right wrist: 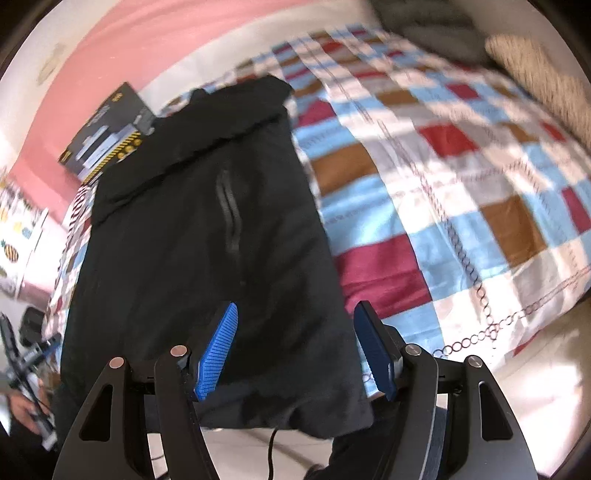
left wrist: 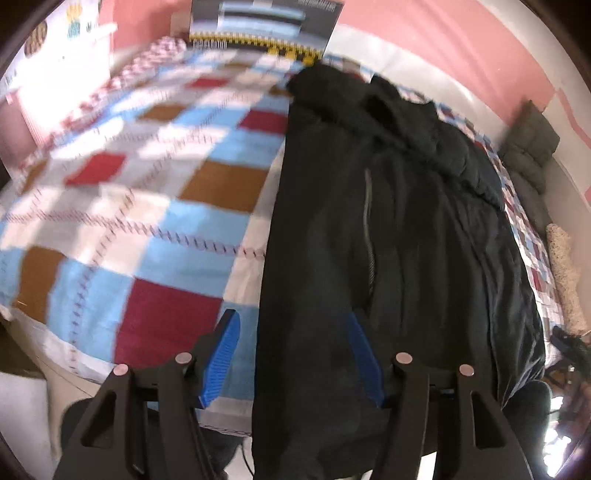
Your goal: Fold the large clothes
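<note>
A large black jacket (left wrist: 388,229) lies lengthwise on the checkered bed, sides folded inward, zip pocket facing up. Its near hem hangs over the bed's front edge. It also shows in the right wrist view (right wrist: 207,236). My left gripper (left wrist: 291,332) is open, its blue fingers straddling the jacket's left edge near the hem. My right gripper (right wrist: 295,321) is open, its fingers straddling the jacket's right edge near the hem. Neither holds cloth.
The bed has a checkered quilt (left wrist: 147,206) in blue, white, red and brown. A dark box (left wrist: 262,26) leans against the pink wall at the far end. Grey cushions (left wrist: 528,147) and a beige pillow (left wrist: 565,273) lie at the right. The floor (right wrist: 517,387) shows below.
</note>
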`<state>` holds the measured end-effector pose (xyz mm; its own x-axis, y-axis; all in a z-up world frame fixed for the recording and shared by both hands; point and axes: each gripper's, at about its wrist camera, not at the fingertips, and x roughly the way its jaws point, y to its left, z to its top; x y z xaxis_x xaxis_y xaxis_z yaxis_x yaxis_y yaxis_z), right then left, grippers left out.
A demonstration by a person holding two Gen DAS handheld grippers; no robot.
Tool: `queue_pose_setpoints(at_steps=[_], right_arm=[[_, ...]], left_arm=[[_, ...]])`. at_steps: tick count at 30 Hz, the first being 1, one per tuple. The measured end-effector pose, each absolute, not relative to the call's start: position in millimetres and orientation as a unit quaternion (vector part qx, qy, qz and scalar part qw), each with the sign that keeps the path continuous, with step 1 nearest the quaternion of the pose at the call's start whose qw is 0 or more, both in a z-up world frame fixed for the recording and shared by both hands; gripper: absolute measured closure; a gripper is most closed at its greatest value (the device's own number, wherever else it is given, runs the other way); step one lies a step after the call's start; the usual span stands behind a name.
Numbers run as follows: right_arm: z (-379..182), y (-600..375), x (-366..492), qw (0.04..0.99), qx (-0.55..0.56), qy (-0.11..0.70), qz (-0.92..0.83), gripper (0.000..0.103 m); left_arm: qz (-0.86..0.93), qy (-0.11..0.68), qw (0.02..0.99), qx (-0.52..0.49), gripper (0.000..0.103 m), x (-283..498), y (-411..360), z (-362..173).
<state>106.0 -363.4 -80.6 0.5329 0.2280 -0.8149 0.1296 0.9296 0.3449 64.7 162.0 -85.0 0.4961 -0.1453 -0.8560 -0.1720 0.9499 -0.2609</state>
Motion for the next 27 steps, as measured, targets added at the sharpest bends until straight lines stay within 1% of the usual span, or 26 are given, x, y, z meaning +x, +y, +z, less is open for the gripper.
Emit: queue_pose_setpoints(at_steps=[5, 8, 13, 17, 21, 22, 23, 24, 25, 26, 27], right_arm=[[-108.8, -371.5, 120.4, 0.817, 0.227, 0.526, 0.056, 0.037], [-115.4, -369.1, 119.2, 0.811, 0.229, 0.535, 0.062, 0.037], [-123.6, -374.9, 112.0, 0.793, 0.259, 0.546, 0.077, 0.037], [-132.8, -376.3, 107.7, 0.77, 0.266, 0.569, 0.111, 0.035], [-134.6, -376.3, 114.0, 0.765, 0.269, 0.576, 0.105, 0.035], [-133.8, -374.5, 114.4, 0.765, 0.264, 0.578, 0.103, 0.036], [-131.5, -371.9, 114.6, 0.766, 0.256, 0.58, 0.102, 0.038], [-129.2, -369.6, 113.6, 0.767, 0.252, 0.581, 0.107, 0.046], [-127.8, -368.9, 112.8, 0.766, 0.253, 0.58, 0.111, 0.051], [-126.6, -369.1, 111.7, 0.765, 0.262, 0.577, 0.117, 0.061], [-124.9, -369.6, 110.0, 0.764, 0.272, 0.572, 0.121, 0.068]], left_arm=[[-0.023, 0.531, 0.826, -0.189, 0.04, 67.2, 156.3, -110.1], [-0.037, 0.531, 0.828, -0.176, 0.035, 62.5, 146.4, -111.4], [-0.056, 0.536, 0.822, -0.183, 0.032, 53.2, 142.6, -116.6], [-0.07, 0.544, 0.818, -0.172, 0.025, 47.0, 135.2, -121.4], [-0.069, 0.544, 0.817, -0.18, 0.025, 48.8, 136.8, -123.4], [-0.067, 0.543, 0.817, -0.181, 0.028, 48.6, 137.1, -123.1], [-0.066, 0.543, 0.818, -0.178, 0.036, 46.9, 138.1, -122.2], [-0.064, 0.544, 0.818, -0.175, 0.041, 45.9, 138.7, -120.9], [-0.06, 0.544, 0.819, -0.173, 0.052, 44.4, 139.4, -119.5], [-0.056, 0.543, 0.819, -0.174, 0.065, 43.2, 140.4, -116.9], [-0.052, 0.542, 0.82, -0.177, 0.072, 42.3, 141.7, -114.0]])
